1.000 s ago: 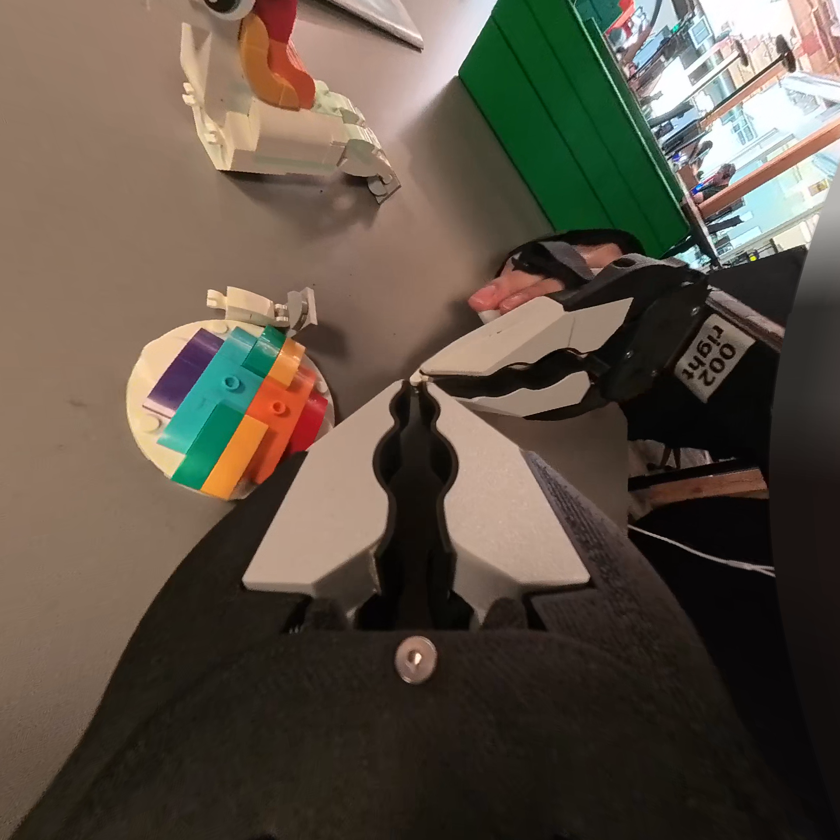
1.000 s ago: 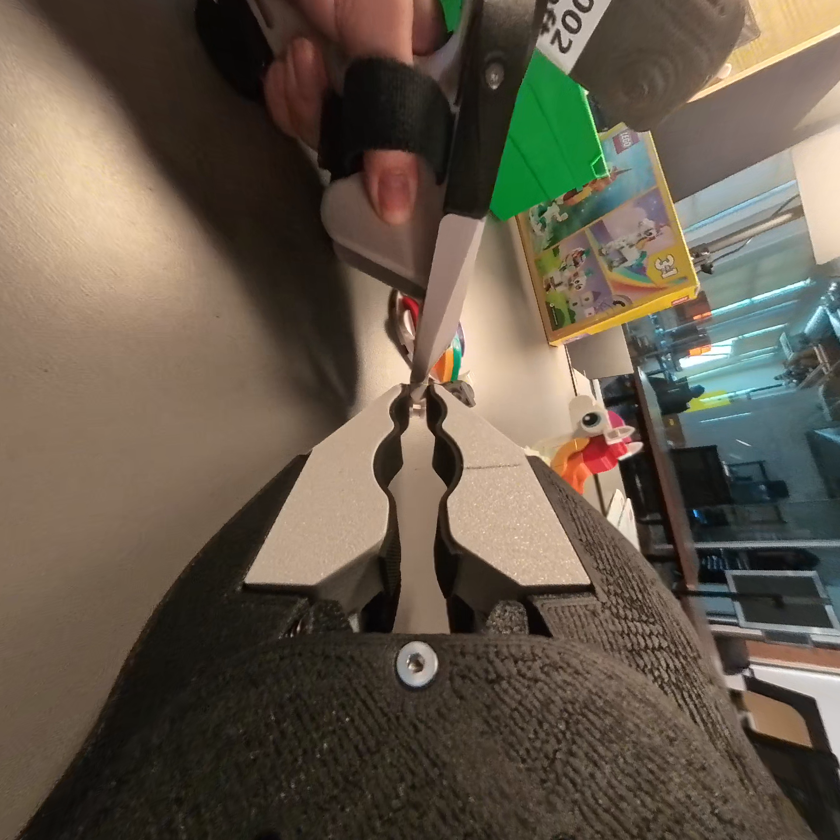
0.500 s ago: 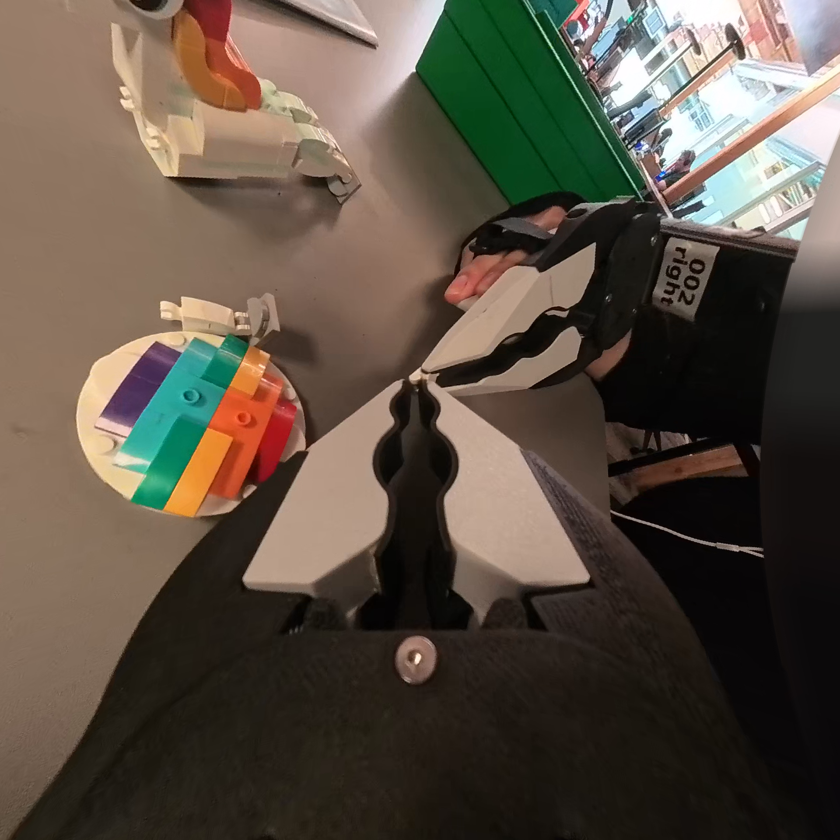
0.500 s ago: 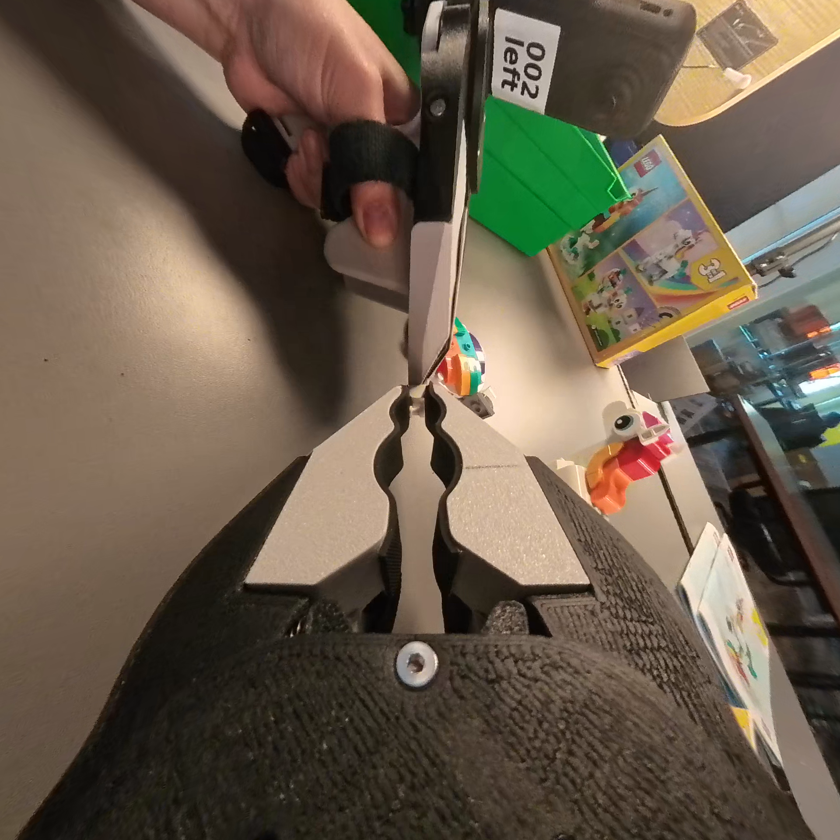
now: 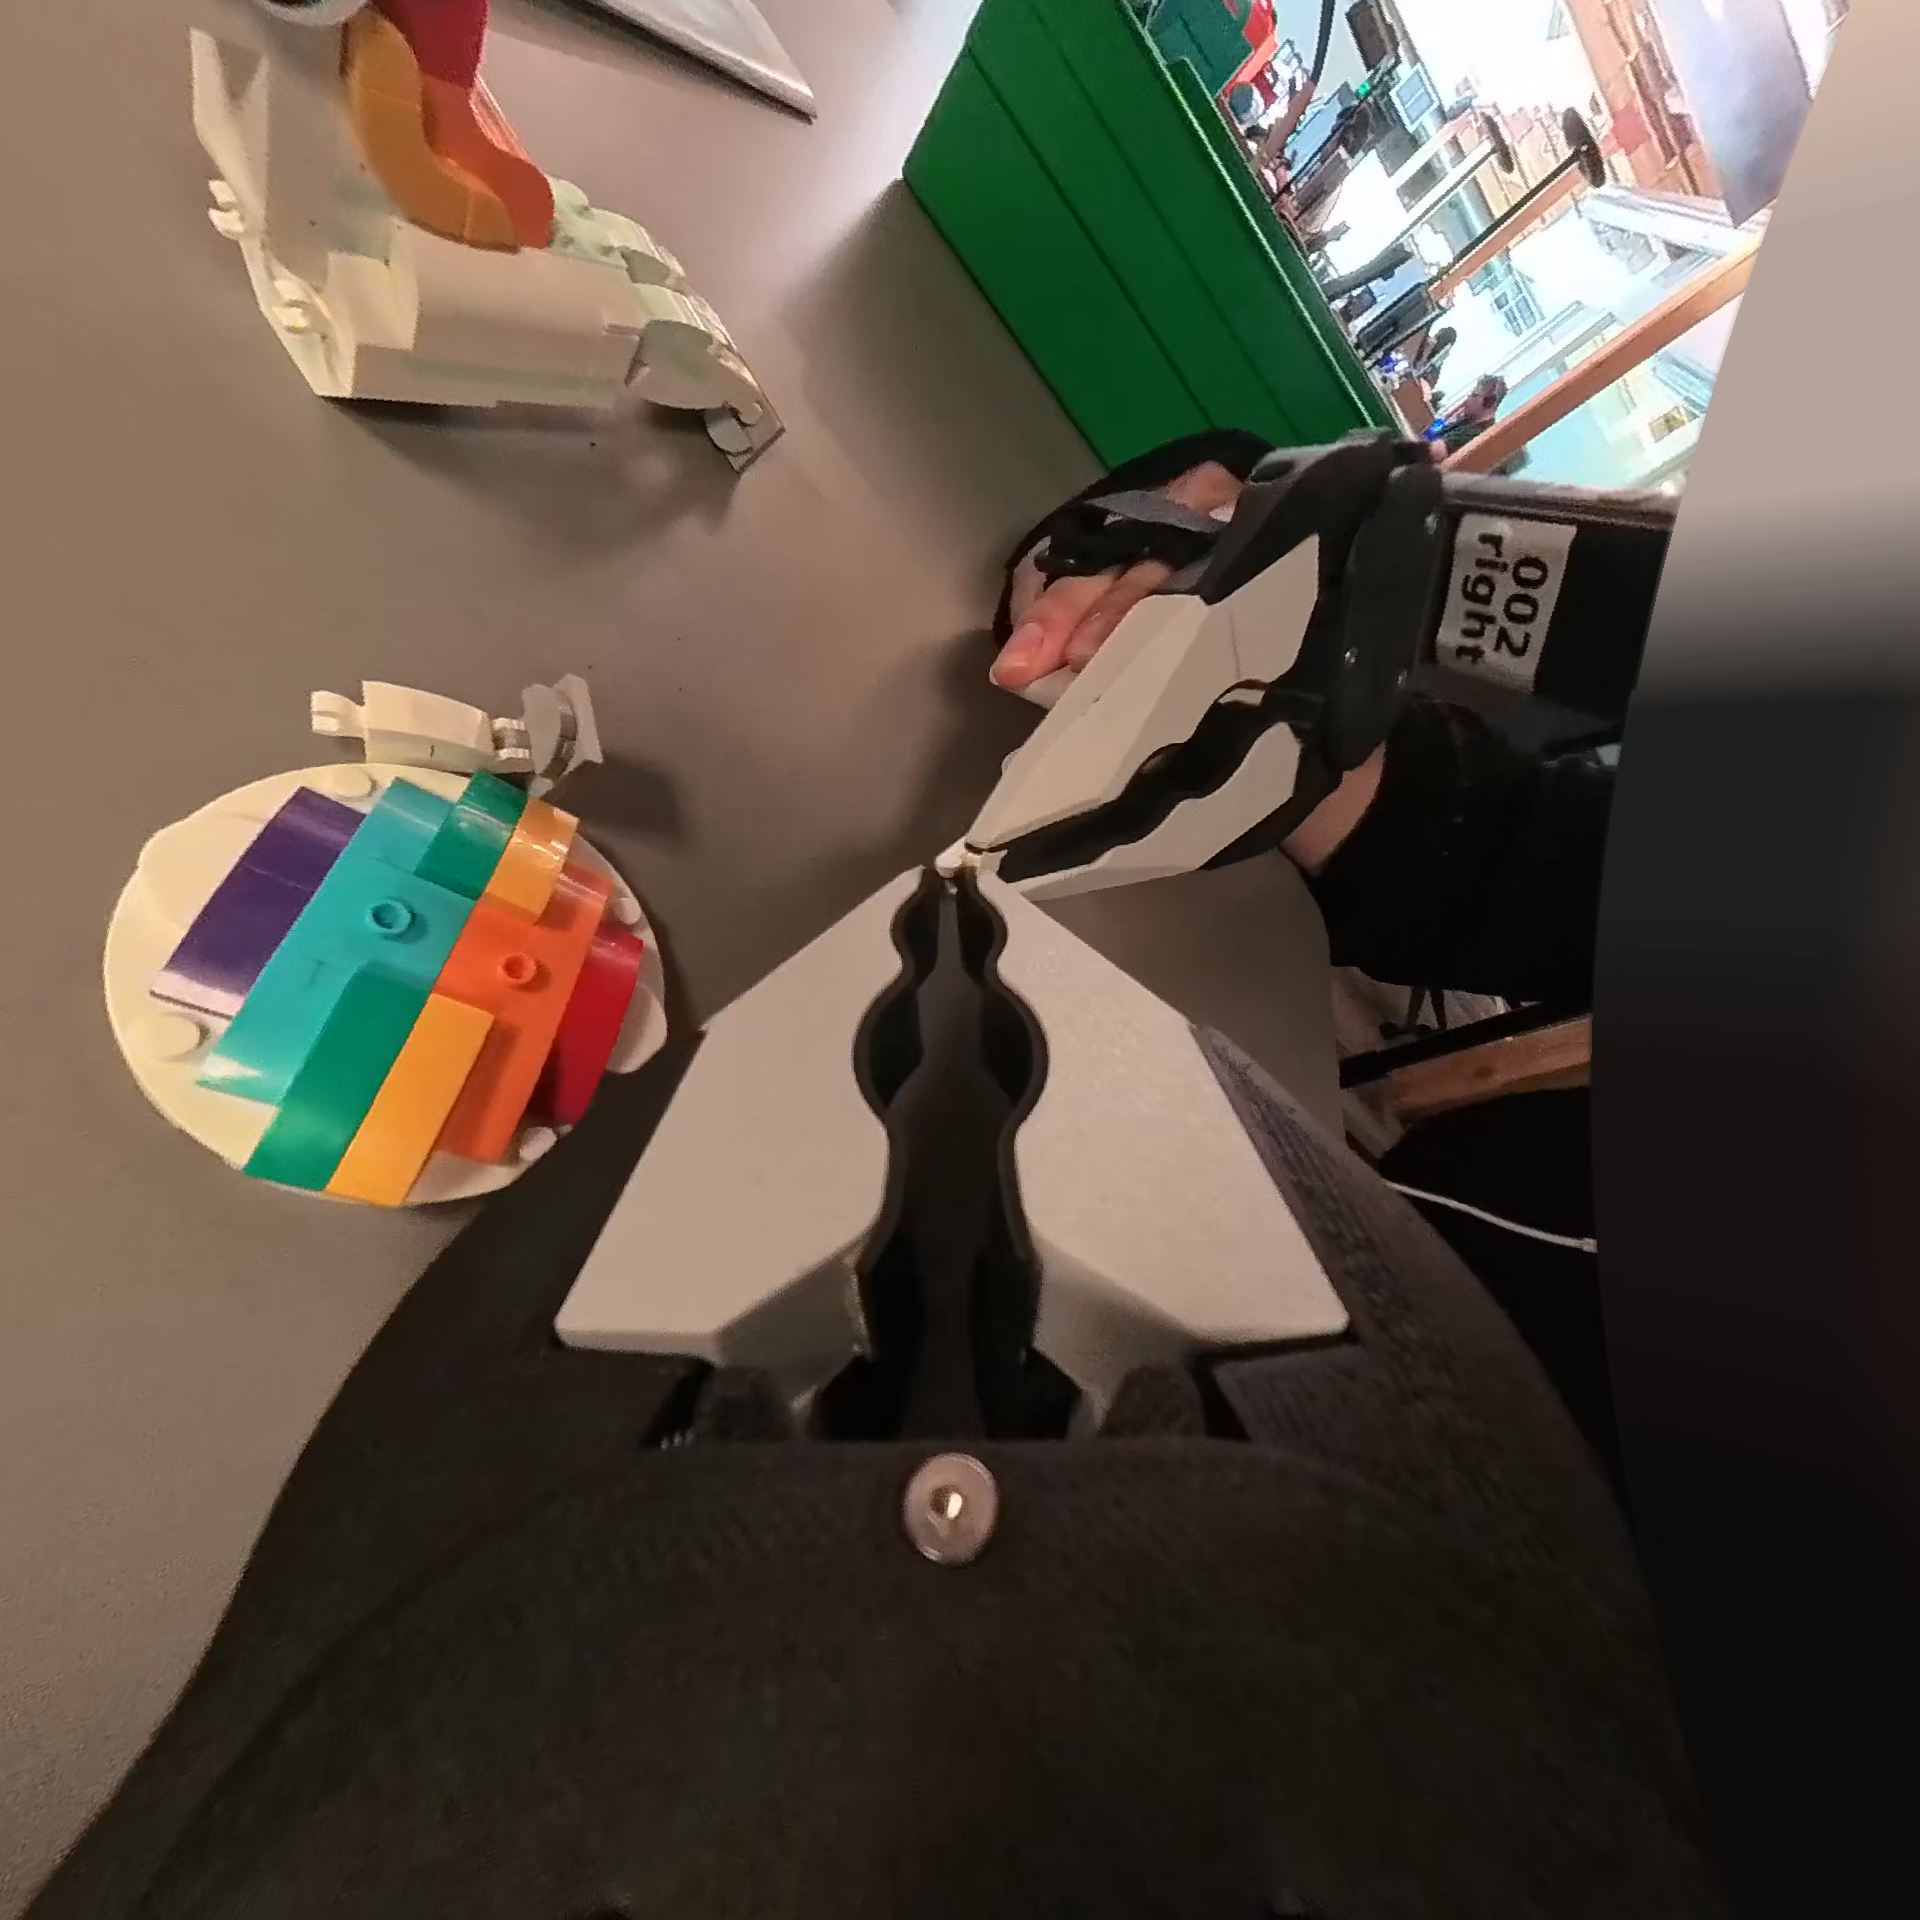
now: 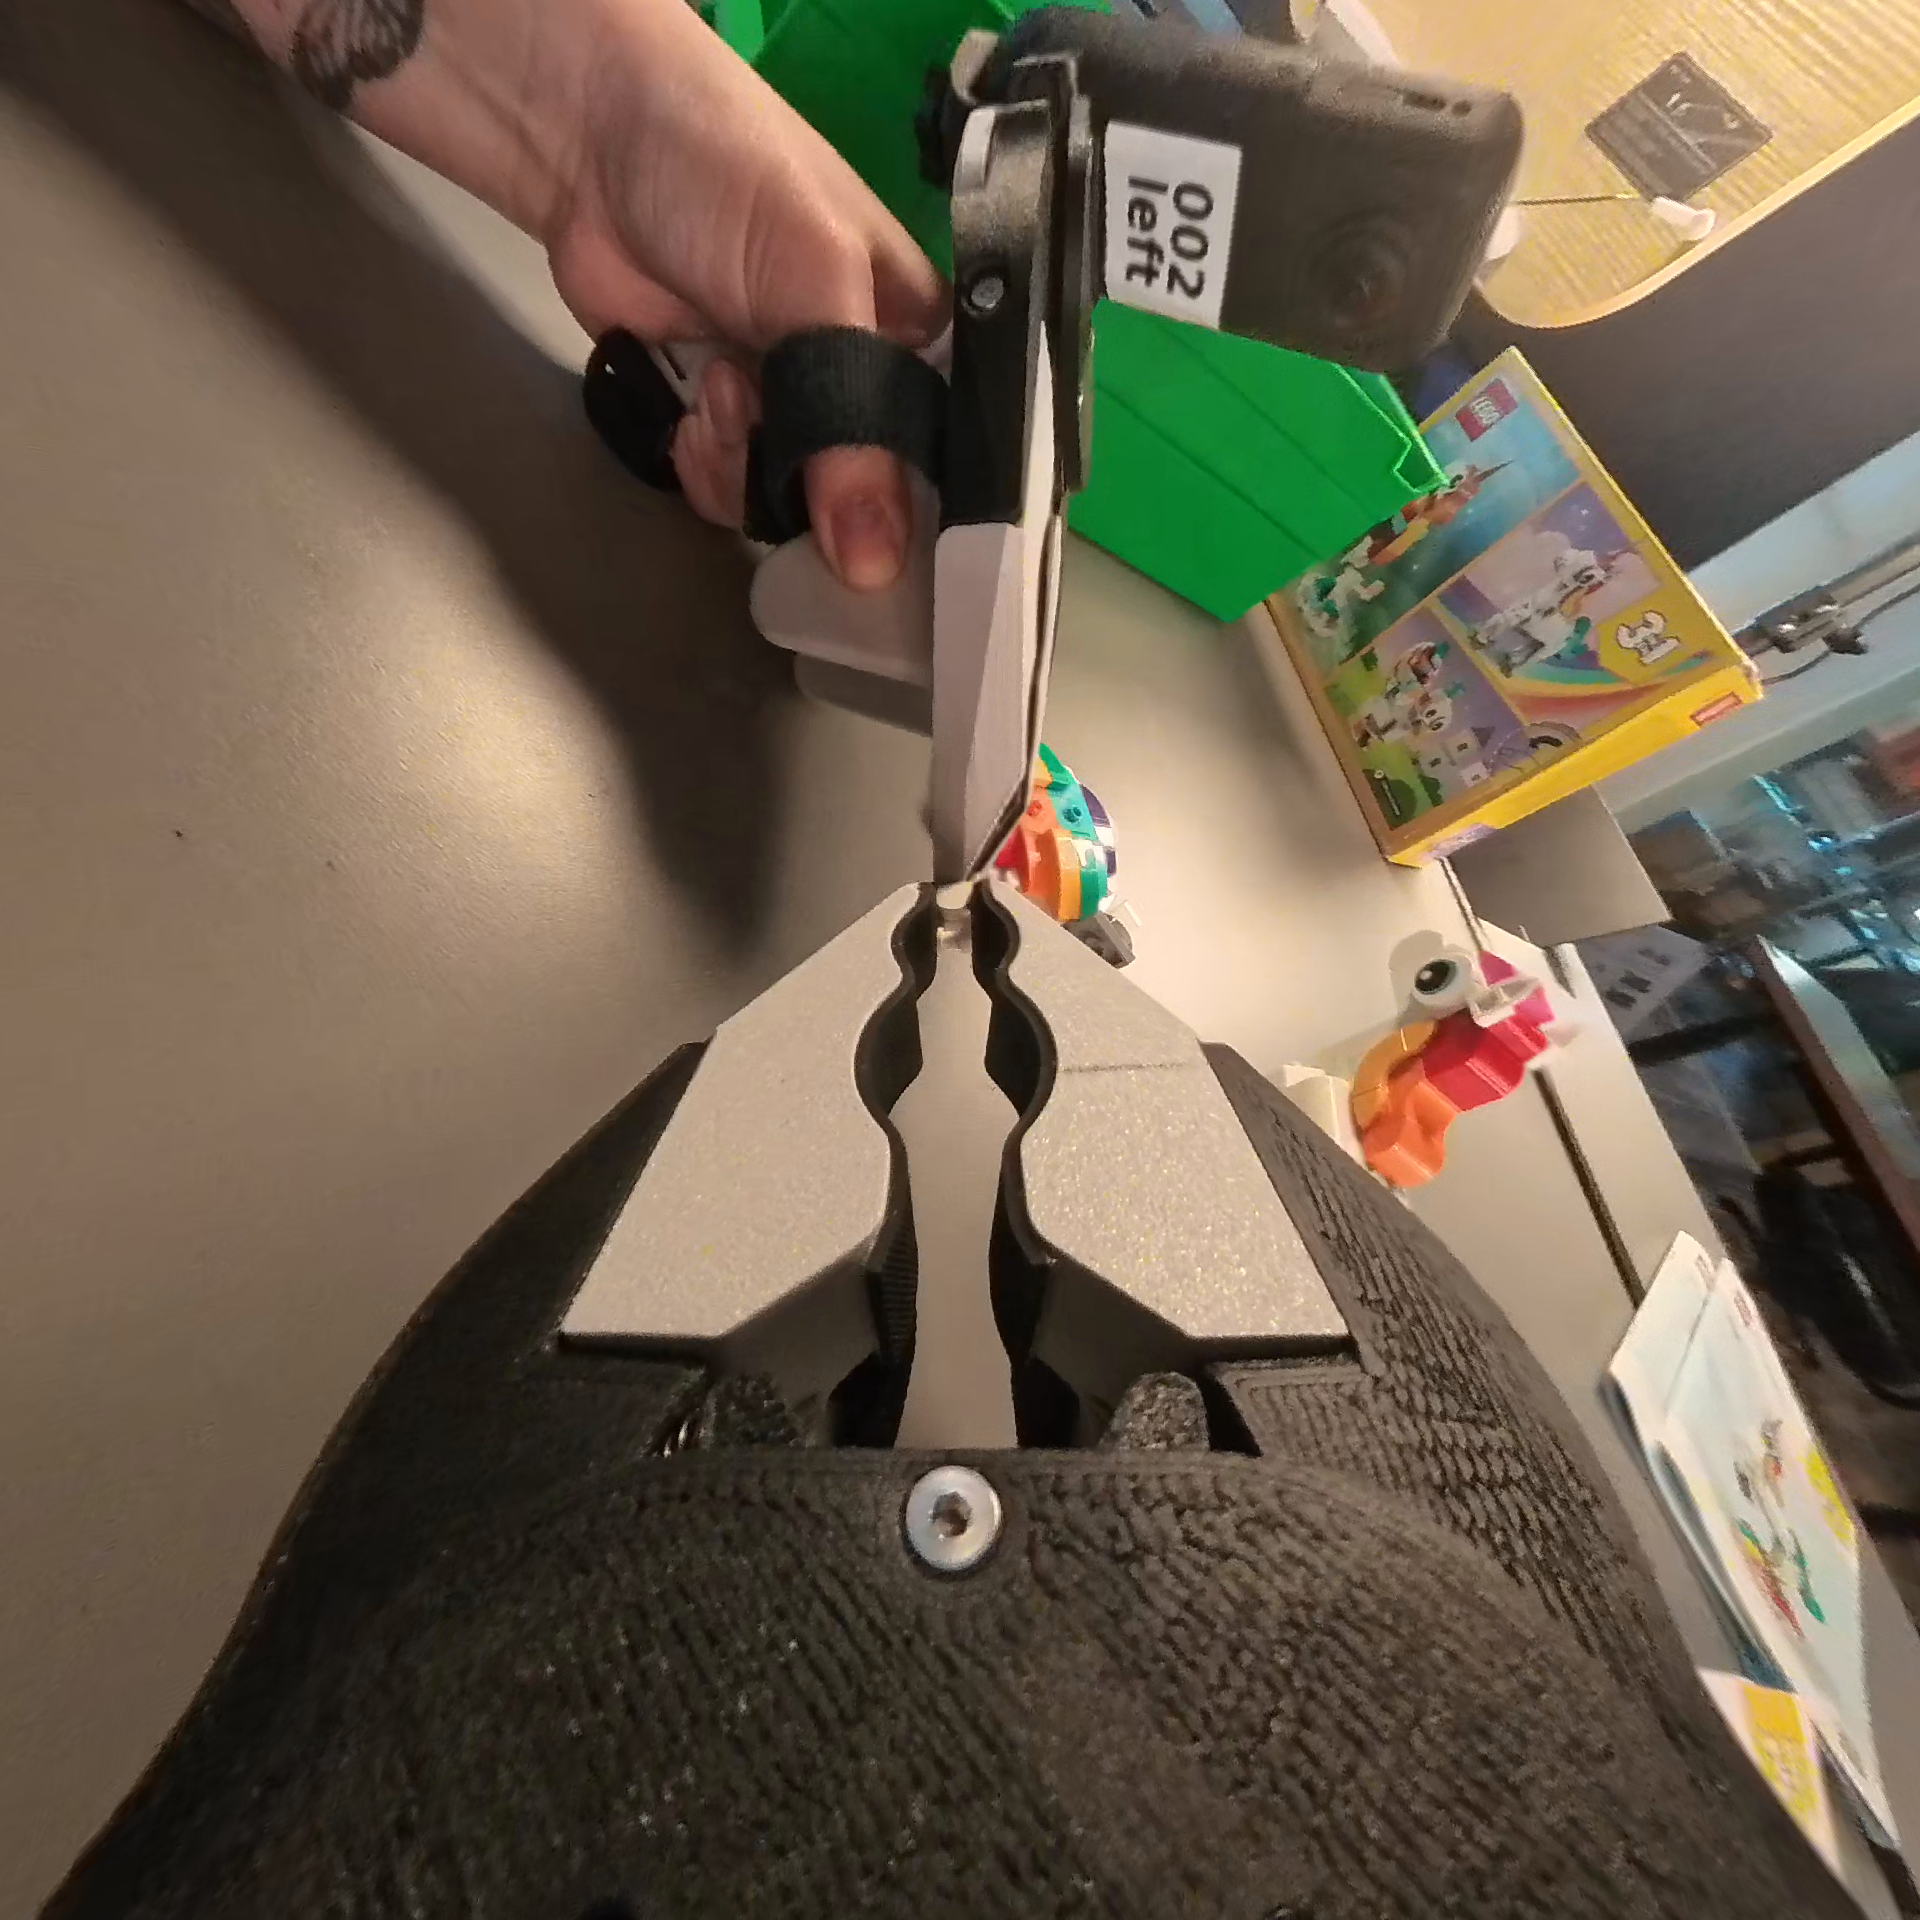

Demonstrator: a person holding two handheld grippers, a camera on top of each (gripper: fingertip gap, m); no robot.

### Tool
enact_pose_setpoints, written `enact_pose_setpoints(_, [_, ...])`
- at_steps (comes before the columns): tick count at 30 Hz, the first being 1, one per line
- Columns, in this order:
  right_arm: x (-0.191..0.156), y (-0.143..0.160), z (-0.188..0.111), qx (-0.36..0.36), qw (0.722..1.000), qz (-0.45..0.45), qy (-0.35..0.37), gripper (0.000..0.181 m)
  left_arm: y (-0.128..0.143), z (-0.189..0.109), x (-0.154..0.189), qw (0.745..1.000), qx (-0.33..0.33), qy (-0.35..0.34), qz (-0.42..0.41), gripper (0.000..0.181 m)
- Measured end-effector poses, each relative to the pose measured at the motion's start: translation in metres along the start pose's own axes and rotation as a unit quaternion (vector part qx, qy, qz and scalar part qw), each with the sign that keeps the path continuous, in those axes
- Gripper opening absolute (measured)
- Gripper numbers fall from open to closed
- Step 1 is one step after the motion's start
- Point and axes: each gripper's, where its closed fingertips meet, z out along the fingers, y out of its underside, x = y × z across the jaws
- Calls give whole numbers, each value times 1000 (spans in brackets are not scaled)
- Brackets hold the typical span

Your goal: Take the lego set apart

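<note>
The white animal model (image 5: 488, 301) is cut off at the top edge; the pinched piece (image 5: 951, 860) is too small to identify.

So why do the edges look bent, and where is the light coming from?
Left wrist view: the wide lens bows the green bins; the windows behind are bright, the right edge falls into black. Right wrist view: a bright pool lies on the grey table, and the left gripper throws a dark shadow beside it.

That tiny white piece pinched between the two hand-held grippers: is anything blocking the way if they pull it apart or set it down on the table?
Nothing visible blocks it. The tiny white piece sits in open air between the left hand-held gripper and the right hand-held gripper. The rainbow disc lies off to one side, and bare table lies beyond the tips.
</note>
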Motion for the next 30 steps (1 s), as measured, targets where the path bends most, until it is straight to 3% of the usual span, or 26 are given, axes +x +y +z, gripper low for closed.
enact_pose_setpoints(5, [-3, -6, -2, 18, 1000, -1, -7, 4, 2, 1, 0, 1000, -7, 4, -9, 3])
enact_pose_setpoints(6, [-3, -26, -7, 73, 997, 18, -3, 5, 4, -1, -25, 996, -14, -78, -29, 3])
enact_pose_setpoints(7, [2, -45, -14, 119, 992, 42, 7, 4, 2, -2, -25, 997, -9, -69, -34, 3])
enact_pose_setpoints(10, [13, -36, -15, 63, 995, -36, 69, 5, 2, -2, -22, 998, -8, -57, -37, 3])
enact_pose_setpoints(14, [18, -18, -14, 36, 997, -21, 70, 5, 0, -2, -22, 998, -2, -54, -39, 3])
enact_pose_setpoints(18, [48, -12, -25, 19, 979, -75, 188, 6, -8, -4, -7, 999, 30, -25, -11, 3])
enact_pose_setpoints(22, [71, -16, -43, 32, 952, -98, 289, 5, -21, -5, 49, 993, 60, 11, 99, 3])
enact_pose_setpoints(24, [77, -22, -52, 48, 944, -94, 314, 5, -36, -21, 86, 974, 109, -16, 199, 3])
enact_pose_setpoints(26, [80, -27, -57, 60, 939, -91, 326, 5, -57, -55, 115, 938, 189, -81, 278, 3])
enact_pose_setpoints(28, [81, -28, -58, 64, 938, -89, 328, 6, -80, -110, 126, 885, 279, -185, 323, 3])
enact_pose_setpoints(30, [79, -27, -56, 64, 940, -88, 323, 6, -93, -173, 107, 844, 315, -312, 303, 3])
